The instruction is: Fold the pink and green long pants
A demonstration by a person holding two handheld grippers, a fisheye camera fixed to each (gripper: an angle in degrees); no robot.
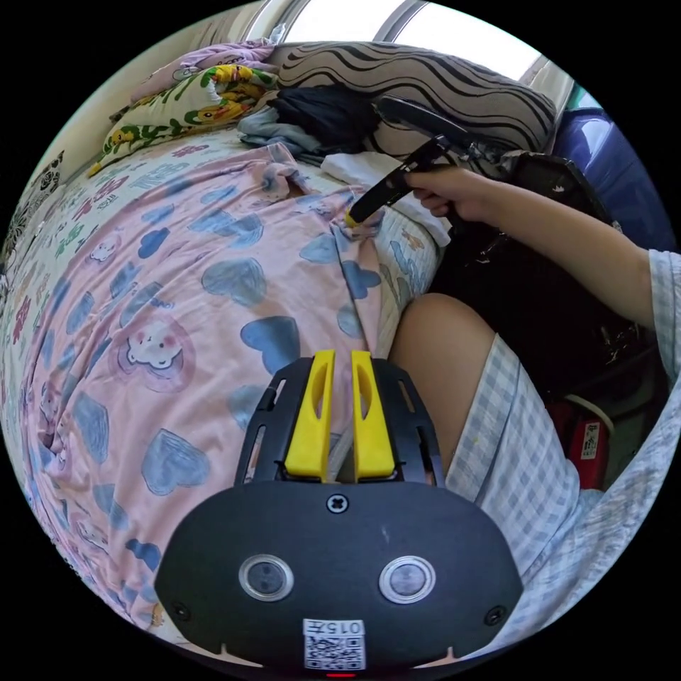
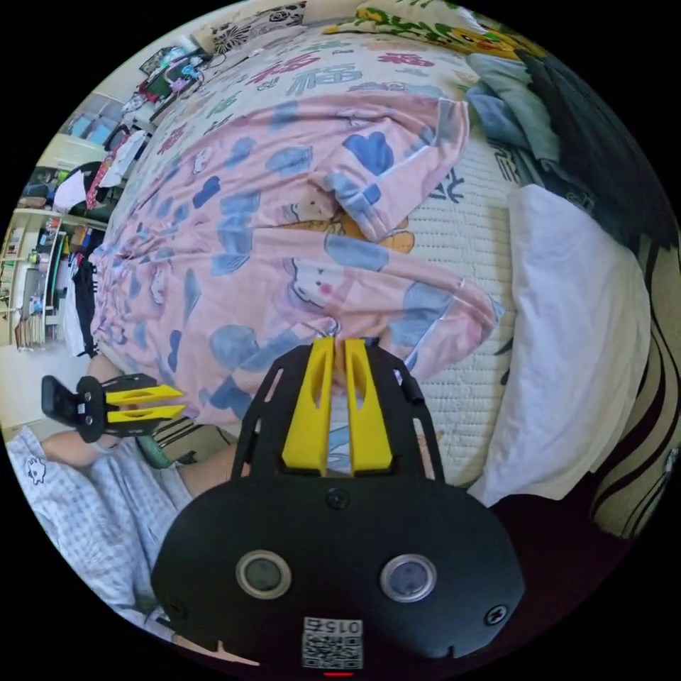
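Note:
The pink pants (image 1: 177, 284) with blue hearts and cartoon prints lie spread flat across the bed. My left gripper (image 1: 342, 355) sits at the near edge of the pants by the person's knee, its yellow jaws closed with a strip of fabric between them. Farther along that edge, my right gripper (image 1: 351, 218) pinches a puckered bit of the cloth. In the right gripper view the pants (image 2: 269, 213) stretch away, one leg end folded over, and my right gripper (image 2: 339, 342) is shut on the near hem. My left gripper (image 2: 181, 399) appears at the left, at the bed's edge.
A striped cushion (image 1: 425, 78), a floral pillow (image 1: 191, 99) and dark clothes (image 1: 319, 113) lie at the head of the bed. A white cloth (image 2: 574, 333) lies beside the pants on the quilted mat (image 2: 468, 234). The person's bare knee (image 1: 440, 355) presses against the bed edge.

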